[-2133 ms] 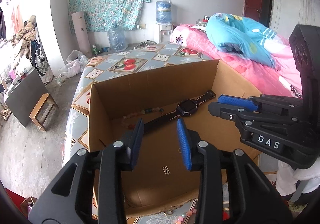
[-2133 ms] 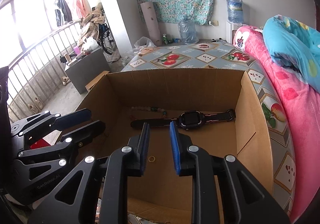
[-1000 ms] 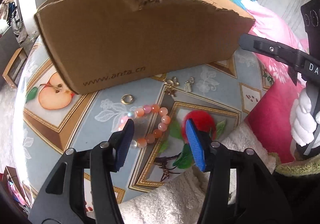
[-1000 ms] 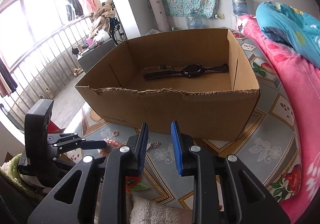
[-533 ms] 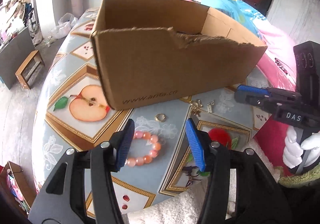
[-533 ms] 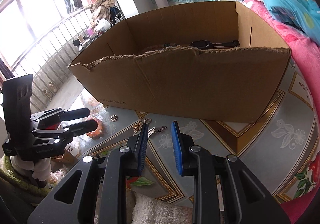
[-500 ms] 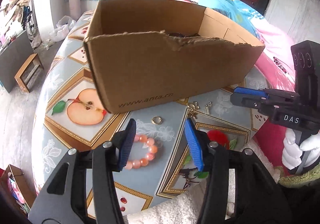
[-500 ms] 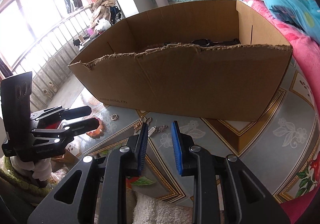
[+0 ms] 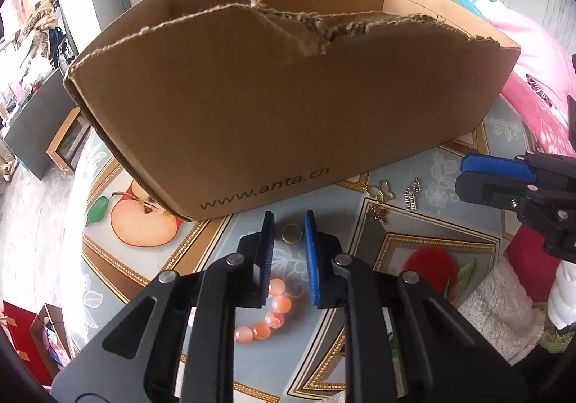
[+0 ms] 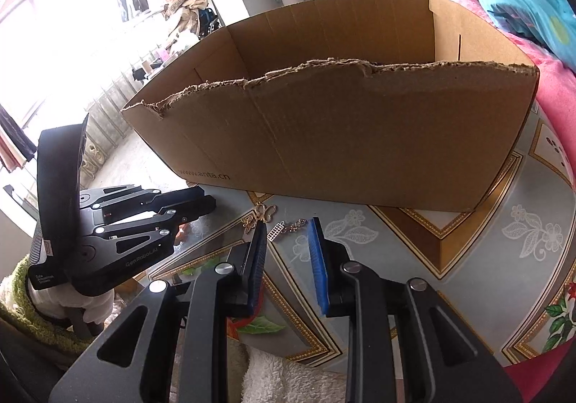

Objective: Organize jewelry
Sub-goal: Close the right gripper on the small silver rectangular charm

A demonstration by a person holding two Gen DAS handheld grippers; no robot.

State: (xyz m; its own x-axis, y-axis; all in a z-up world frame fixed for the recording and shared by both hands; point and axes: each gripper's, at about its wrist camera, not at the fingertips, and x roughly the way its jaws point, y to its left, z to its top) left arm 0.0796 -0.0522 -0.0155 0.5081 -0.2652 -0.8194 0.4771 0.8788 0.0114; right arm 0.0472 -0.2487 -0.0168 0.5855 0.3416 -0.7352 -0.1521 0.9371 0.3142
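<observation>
- Because the torn front wall of the cardboard box (image 9: 288,108) rises across both views, its floor and anything lying in it are hidden; only the inner back wall shows in the right wrist view.
- The pink bead bracelet (image 9: 268,316) lies on the fruit-print tablecloth (image 9: 118,259) at 6 o'clock of the left wrist view, more than half of it covered by the left gripper (image 9: 289,234).
- The gold ring (image 9: 291,233) lies on the cloth between that gripper's blue pads, whose jaws stand partly open with a narrow gap, gripping nothing.
- The gold butterfly charms (image 10: 260,216) and the small silver chain piece (image 10: 288,227) lie at 12 o'clock of the right gripper (image 10: 287,239), just ahead of its tips; their fine shape is hard to make out.
- The right gripper's jaws are moderately apart and empty.
- Compared with half a second earlier, the left gripper has narrowed its gap and moved forward from the bracelet to the ring, while the right one has come closer to the charms.
</observation>
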